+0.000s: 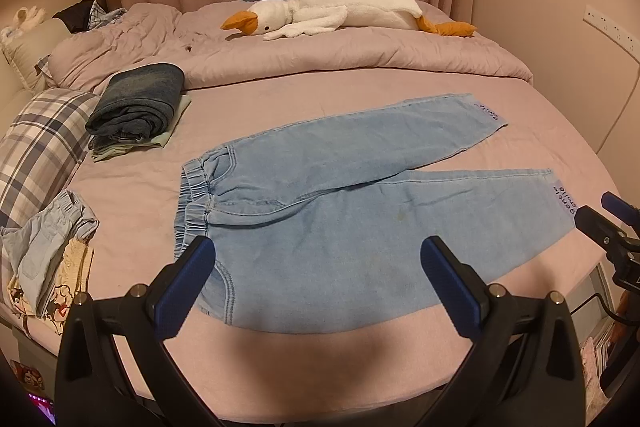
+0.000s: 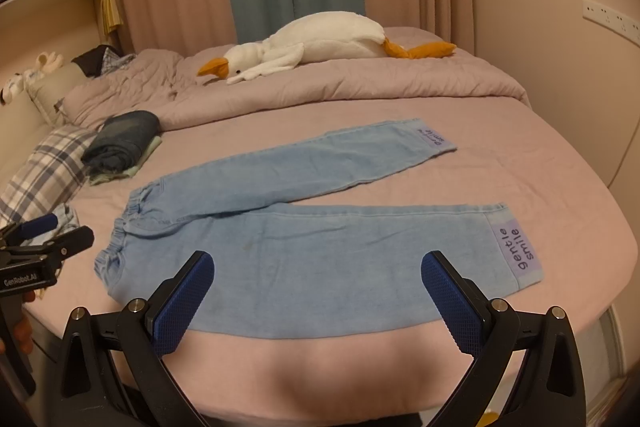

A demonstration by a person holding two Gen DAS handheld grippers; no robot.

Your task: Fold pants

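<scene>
Left wrist view showed the pants (image 1: 340,211) spread flat on the bed (image 1: 540,155) across the middle of the frame, waistband left, legs splayed right, likely so one leg could be folded over; the left tool (image 1: 318,267) stood wide and empty at lower centre; the right tool (image 2: 318,279) likewise gaped wide above the near leg.

a lilac patch (image 2: 517,248) on each cuff of the pants (image 2: 304,251) is reading "gentle smile"; the left gripper (image 2: 60,233) body is showing "genrobot.ai".
</scene>
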